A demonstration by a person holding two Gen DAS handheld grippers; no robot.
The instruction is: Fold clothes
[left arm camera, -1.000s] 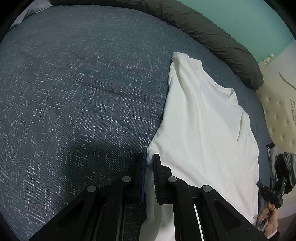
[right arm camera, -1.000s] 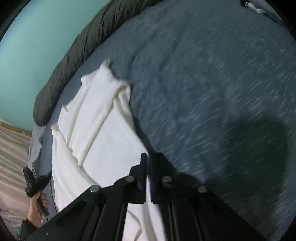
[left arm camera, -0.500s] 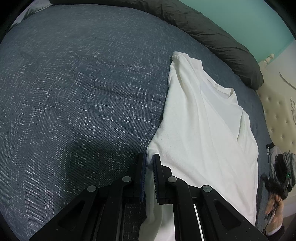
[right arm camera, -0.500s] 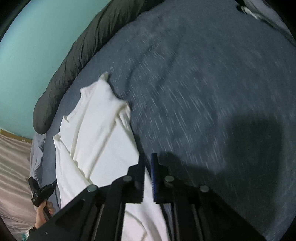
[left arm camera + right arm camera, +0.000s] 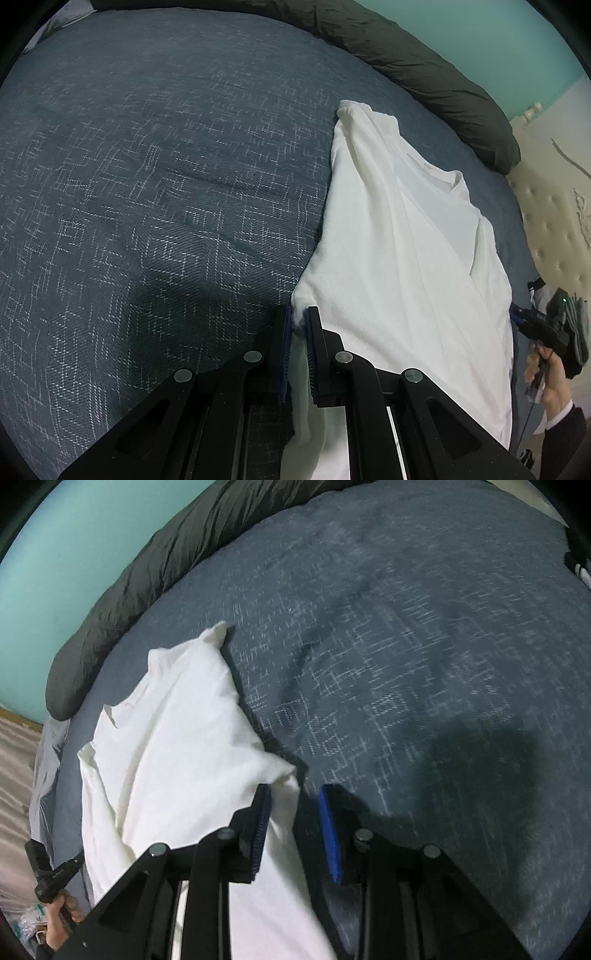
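A white shirt (image 5: 406, 258) lies on the bed (image 5: 166, 184), stretched lengthwise over the dark blue, cross-hatched bedspread, with its neckline toward the far end and both sleeves folded in across the body. One side has been doubled over, so the garment forms a long narrow strip. Beyond it a dark grey duvet (image 5: 424, 66) is bunched along the far edge of the bed against a turquoise wall (image 5: 498, 44), and a cream tufted headboard (image 5: 554, 221) stands off to one side.

The left gripper (image 5: 297, 332) is clenched on the near hem of the shirt: a fold of white cloth is pinched between its jaws, at the corner where the fabric meets the bedspread. The cloth runs down between the black fingers and out of sight below.

The right gripper (image 5: 295, 812) sits at the shirt's opposite near corner, and its jaws are opening. A bunched flap of white cloth lies in the gap, resting against the one pad but well clear of the other, so nothing is squeezed. From the left wrist view the right gripper (image 5: 543, 328) shows at the shirt's edge, held in the person's hand (image 5: 550, 380) with a dark sleeve behind it.
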